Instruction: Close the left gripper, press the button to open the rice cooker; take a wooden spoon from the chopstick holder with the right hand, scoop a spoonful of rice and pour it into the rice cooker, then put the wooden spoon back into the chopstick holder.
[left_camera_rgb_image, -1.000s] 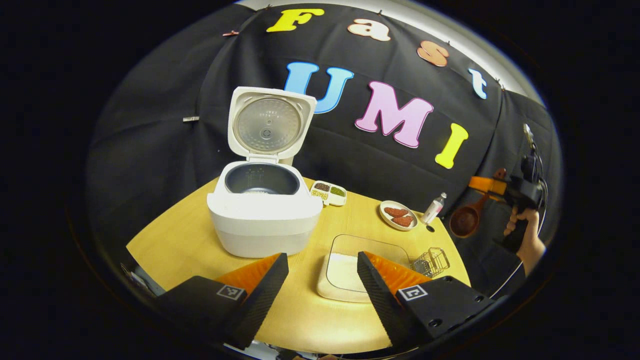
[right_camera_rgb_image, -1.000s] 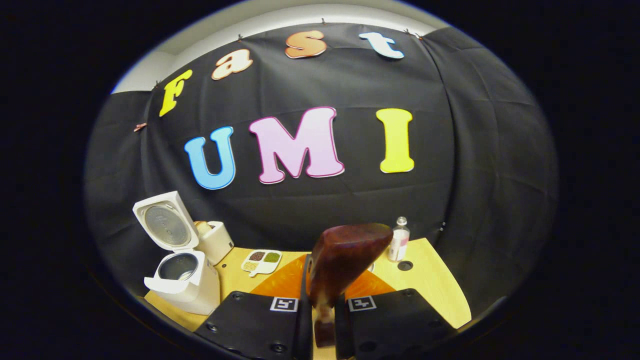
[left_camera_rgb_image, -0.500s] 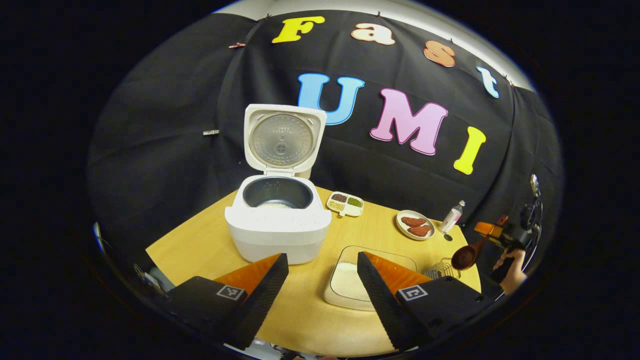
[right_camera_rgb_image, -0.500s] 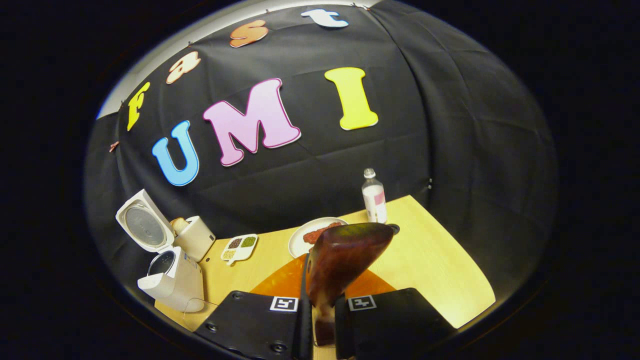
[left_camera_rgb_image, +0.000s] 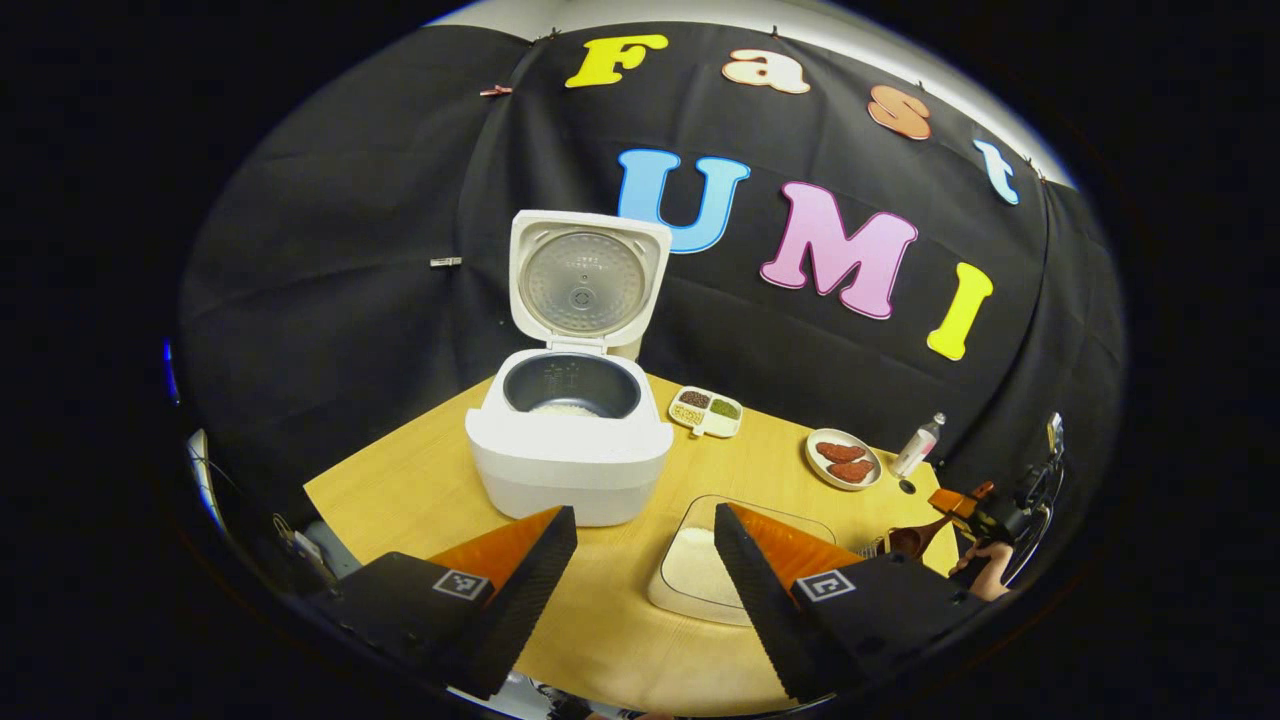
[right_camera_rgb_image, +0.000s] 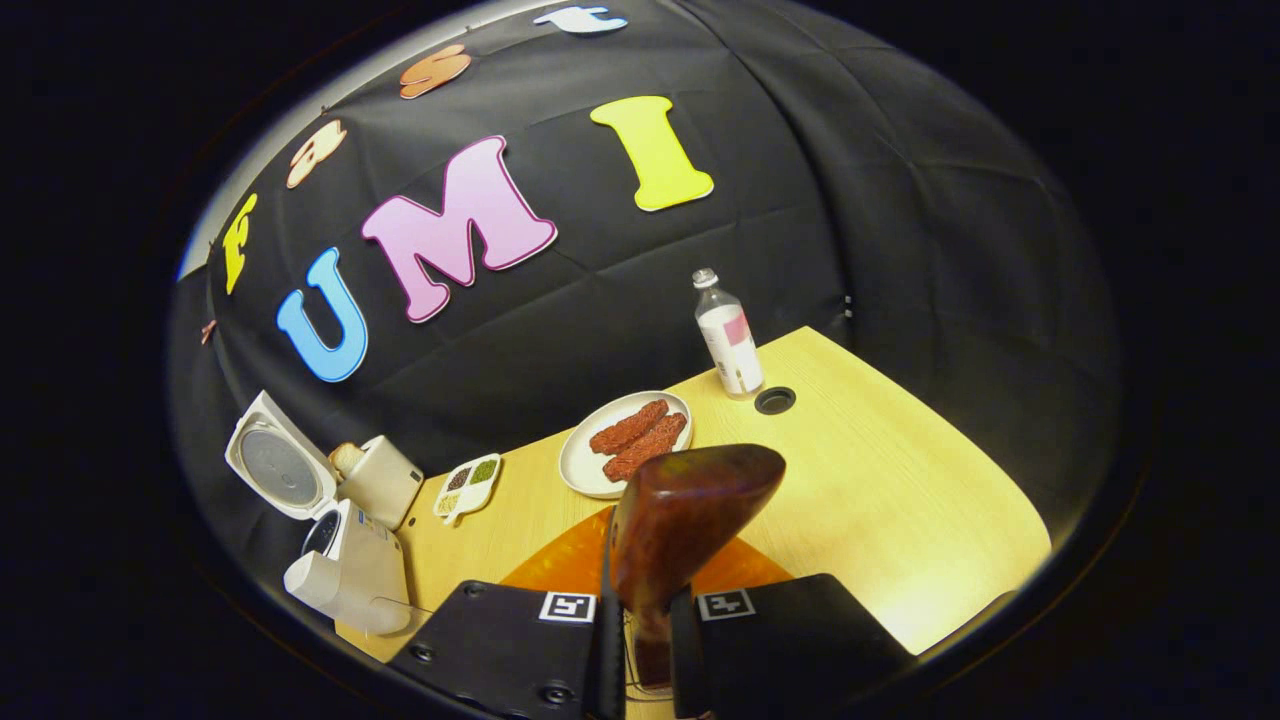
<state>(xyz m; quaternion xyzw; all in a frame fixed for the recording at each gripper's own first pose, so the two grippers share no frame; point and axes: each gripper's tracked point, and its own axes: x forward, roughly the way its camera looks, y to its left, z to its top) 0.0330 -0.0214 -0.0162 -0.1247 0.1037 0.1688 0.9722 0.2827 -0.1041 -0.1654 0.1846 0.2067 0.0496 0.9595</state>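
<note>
The white rice cooker (left_camera_rgb_image: 570, 450) stands on the wooden table with its lid (left_camera_rgb_image: 588, 282) up, and a little rice lies in the pot. In front of it my left gripper (left_camera_rgb_image: 645, 560) is open with nothing between its fingers. Just beyond them sits a glass tray of rice (left_camera_rgb_image: 695, 565). My right gripper (right_camera_rgb_image: 640, 640) is shut on the handle of the dark wooden spoon (right_camera_rgb_image: 690, 510), whose bowl points forward over the table. From the left gripper view, the right gripper (left_camera_rgb_image: 985, 510) is low at the table's right edge with the spoon (left_camera_rgb_image: 905, 541) held out from it. The cooker (right_camera_rgb_image: 345, 570) is far to its left.
A plate of sausages (right_camera_rgb_image: 625, 450), a small bottle (right_camera_rgb_image: 728, 335) and a cable hole (right_camera_rgb_image: 775, 400) lie ahead of the right gripper. A divided dish of grains (left_camera_rgb_image: 706, 411) sits right of the cooker. A white appliance with bread (right_camera_rgb_image: 385, 480) stands behind it.
The right gripper has come down with the spoon from well above the table to its right edge and now tilts downward. The left gripper has drawn back a little, still open.
</note>
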